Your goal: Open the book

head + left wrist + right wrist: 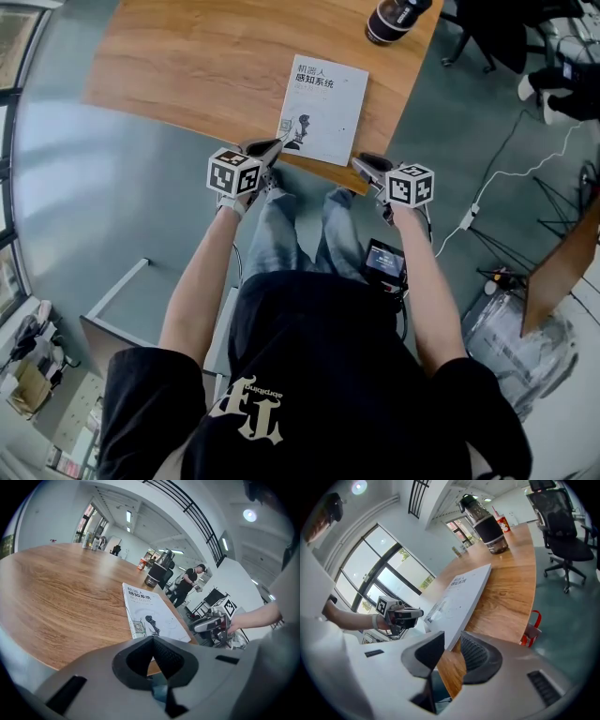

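Observation:
A white paperback book lies closed on the wooden table, close to its near edge. My left gripper is shut and empty, its tips just off the book's near-left corner. In the left gripper view the book lies ahead of the closed jaws of the left gripper. My right gripper is open at the table's edge by the book's near-right corner. In the right gripper view the book and the table's edge show beyond the gap of the right gripper; the pads touch nothing.
A black jug stands at the table's far right. A black office chair and a red object stand on the floor to the right. A white cable runs over the floor. My knees are under the table's edge.

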`<state>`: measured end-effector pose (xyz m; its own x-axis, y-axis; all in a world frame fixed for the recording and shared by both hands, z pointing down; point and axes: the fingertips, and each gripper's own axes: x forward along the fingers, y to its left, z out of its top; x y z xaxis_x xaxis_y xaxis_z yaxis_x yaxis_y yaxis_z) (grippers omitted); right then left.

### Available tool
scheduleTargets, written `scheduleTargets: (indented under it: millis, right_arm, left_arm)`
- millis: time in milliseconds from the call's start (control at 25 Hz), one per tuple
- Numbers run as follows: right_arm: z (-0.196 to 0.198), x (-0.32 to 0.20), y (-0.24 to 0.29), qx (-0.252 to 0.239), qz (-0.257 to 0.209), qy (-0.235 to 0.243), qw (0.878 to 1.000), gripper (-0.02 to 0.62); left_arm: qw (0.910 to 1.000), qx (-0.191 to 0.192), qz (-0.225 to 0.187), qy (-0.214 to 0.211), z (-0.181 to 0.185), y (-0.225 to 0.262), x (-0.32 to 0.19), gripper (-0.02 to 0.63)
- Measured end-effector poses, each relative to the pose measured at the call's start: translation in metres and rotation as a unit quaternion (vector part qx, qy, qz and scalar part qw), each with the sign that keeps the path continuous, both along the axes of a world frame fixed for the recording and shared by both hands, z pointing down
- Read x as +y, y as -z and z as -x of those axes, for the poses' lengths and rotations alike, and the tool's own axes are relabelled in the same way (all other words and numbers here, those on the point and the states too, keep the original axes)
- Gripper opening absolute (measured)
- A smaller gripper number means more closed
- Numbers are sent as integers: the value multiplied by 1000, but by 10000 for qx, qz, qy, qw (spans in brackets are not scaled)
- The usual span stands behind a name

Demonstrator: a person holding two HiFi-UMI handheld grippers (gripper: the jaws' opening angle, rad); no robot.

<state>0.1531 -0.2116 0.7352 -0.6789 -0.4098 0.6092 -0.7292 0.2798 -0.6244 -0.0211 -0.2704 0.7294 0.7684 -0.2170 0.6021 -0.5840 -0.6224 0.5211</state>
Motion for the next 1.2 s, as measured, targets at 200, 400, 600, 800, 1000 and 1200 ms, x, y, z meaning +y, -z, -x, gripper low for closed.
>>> scheduleTargets:
  millis: [200,400,600,800,1000,1200]
  right_arm:
    - [5,-6,-6,-282,176,-183,9993,87]
    - [8,-10,-15,-455,467,-417,9970,92]
    - [16,-11,-12,-662,696,-421,9945,92]
    - [22,-11,-15,-567,894,-479,9932,94]
    - [22,-12,-9,-612,788,-481,9938,94]
    - [25,-17,6,-779,582,-524,9939,94]
  left_arm:
    - [9998,-186,40,-45,1,-7,-5,6]
    - [9987,-463,183,-100,3,-20,-7,6]
    - [9979,-566,305,-101,2,-22,-9,6]
    - [9979,-492,415,20,1,-21,-10,6]
    - [9982,-423,409,89,2,-21,-10,6]
    - [9983,-436,379,77,2,-22,-10,6]
